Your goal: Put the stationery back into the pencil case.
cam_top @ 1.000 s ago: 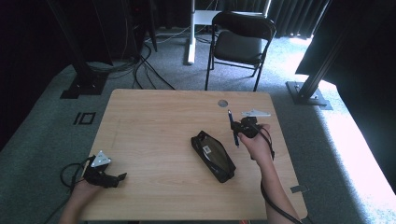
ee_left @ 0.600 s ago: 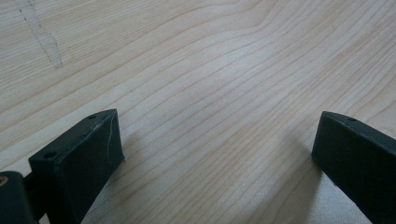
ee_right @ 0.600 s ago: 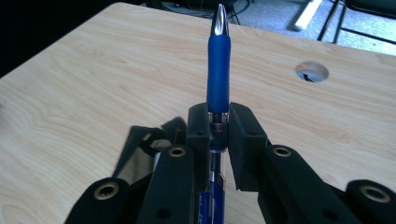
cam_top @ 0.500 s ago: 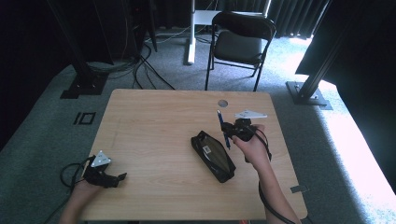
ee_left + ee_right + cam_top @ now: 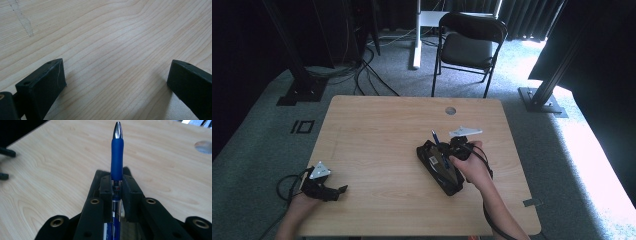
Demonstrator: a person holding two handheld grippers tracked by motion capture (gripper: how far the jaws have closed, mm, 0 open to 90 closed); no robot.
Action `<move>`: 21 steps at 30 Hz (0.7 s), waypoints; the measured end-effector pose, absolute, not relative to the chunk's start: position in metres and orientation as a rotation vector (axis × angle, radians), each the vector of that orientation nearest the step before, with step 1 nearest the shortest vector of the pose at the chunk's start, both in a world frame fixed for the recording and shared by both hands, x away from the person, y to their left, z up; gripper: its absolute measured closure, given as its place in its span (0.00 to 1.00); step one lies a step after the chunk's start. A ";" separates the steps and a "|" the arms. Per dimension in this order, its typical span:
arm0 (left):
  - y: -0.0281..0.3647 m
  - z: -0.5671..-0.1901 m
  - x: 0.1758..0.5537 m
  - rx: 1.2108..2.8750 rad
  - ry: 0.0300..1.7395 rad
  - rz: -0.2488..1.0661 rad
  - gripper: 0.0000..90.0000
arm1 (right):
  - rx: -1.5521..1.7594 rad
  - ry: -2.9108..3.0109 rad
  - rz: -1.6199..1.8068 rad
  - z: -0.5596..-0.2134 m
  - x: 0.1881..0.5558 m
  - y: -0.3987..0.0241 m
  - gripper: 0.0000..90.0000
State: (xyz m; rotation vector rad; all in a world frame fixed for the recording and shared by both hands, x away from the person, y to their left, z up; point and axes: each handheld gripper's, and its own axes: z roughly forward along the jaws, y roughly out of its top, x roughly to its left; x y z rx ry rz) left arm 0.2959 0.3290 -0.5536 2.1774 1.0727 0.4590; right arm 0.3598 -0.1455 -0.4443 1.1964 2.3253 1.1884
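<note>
Your right claw [image 5: 117, 195] is clamped on the blue pen [image 5: 117, 152], jaws pinching the barrel just below the rubber grip, silver tip pointing away from you. In the high view the pen [image 5: 435, 139] stands over the far end of the black pencil case [image 5: 439, 167], which lies slantwise on the desk [image 5: 382, 130], right of centre. The step in hand looks like putting the pen into that case.

To do it well, line the pen up with the long axis of the case before lowering; a pen laid crosswise will likely catch on the edge. Whether the case mouth is open wide enough is hard to tell here, so check it first. Bring the tip in low and shallow, and loosen your grip only when most of the barrel rests inside.

Your left claw [image 5: 332, 191] rests near the desk's near left corner, well apart from the case; its jaws stand apart with only bare wood between them. Consider bringing it over to steady the case, since a soft case may slide under the pen.
</note>
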 end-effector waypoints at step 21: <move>0.329 -0.554 0.296 2.177 1.073 0.458 0.02 | 1.210 2.470 0.947 -0.476 0.356 -0.127 0.88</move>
